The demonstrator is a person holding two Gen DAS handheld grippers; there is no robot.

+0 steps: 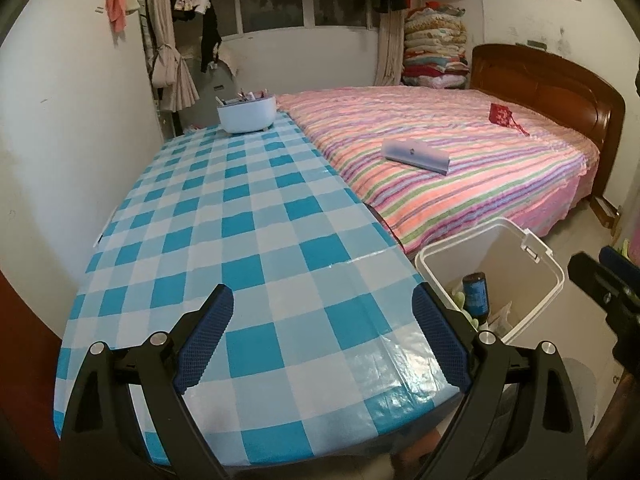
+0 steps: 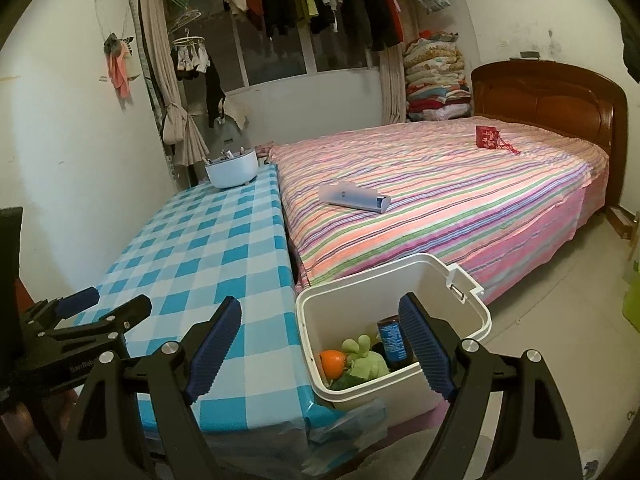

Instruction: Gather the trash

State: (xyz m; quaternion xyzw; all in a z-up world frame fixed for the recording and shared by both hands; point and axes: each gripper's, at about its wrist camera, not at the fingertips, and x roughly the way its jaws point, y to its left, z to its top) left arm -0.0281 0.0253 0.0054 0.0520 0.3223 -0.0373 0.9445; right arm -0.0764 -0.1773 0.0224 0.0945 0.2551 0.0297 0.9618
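A white bin (image 2: 460, 312) stands on the floor between the checked table (image 2: 192, 248) and the bed; the same bin (image 1: 528, 276) shows at the right of the left wrist view. Inside lie a dark bottle (image 2: 394, 340) with a blue label, an orange (image 2: 333, 361) and a green soft item (image 2: 366, 360). My right gripper (image 2: 320, 320) hangs open above the bin's near left rim, nothing between its fingers. Over the table's near end my left gripper (image 1: 323, 304) is open and empty; it also appears as the left gripper (image 2: 100, 306) at the left of the right wrist view.
A pale blue bowl (image 1: 247, 115) with small items stands at the table's far end. On the striped bed (image 2: 460, 200) lie a flat pale case (image 2: 354, 198) and a red pouch (image 2: 487, 137). Clothes hang at the window. Bare floor lies right of the bin.
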